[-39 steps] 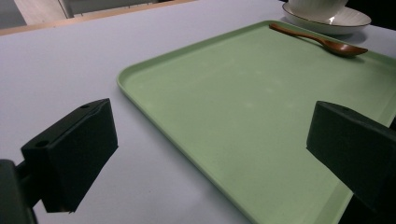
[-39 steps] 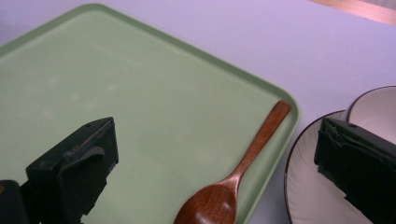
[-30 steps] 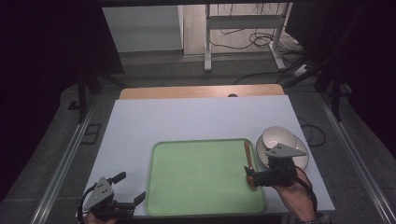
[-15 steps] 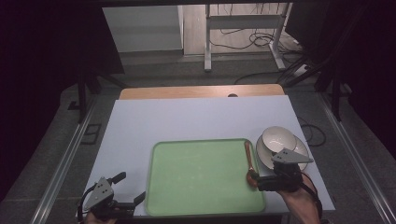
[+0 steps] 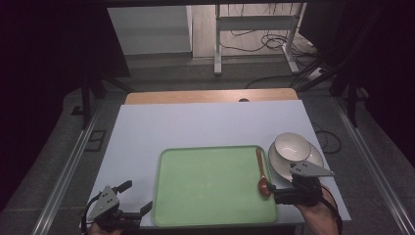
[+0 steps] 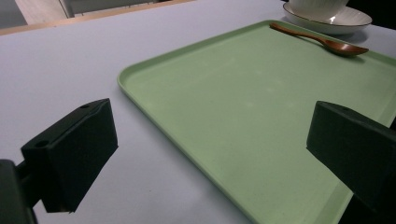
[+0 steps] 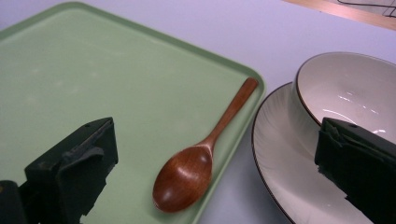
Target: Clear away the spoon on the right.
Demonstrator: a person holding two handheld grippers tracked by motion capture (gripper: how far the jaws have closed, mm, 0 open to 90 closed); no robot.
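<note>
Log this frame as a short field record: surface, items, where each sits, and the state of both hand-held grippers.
surface: white table
tray: green, flat on the table
spoon: wooden, lying along the tray's right edge, bowl end toward the person
bowl: white, sitting on a plate just right of the tray
right hand-held gripper: open, jaws either side of the spoon's bowl end, not touching
left hand-held gripper: open, at the tray's near left corner

No readable text (labels, brands, numbers) appears anywhere.
</note>
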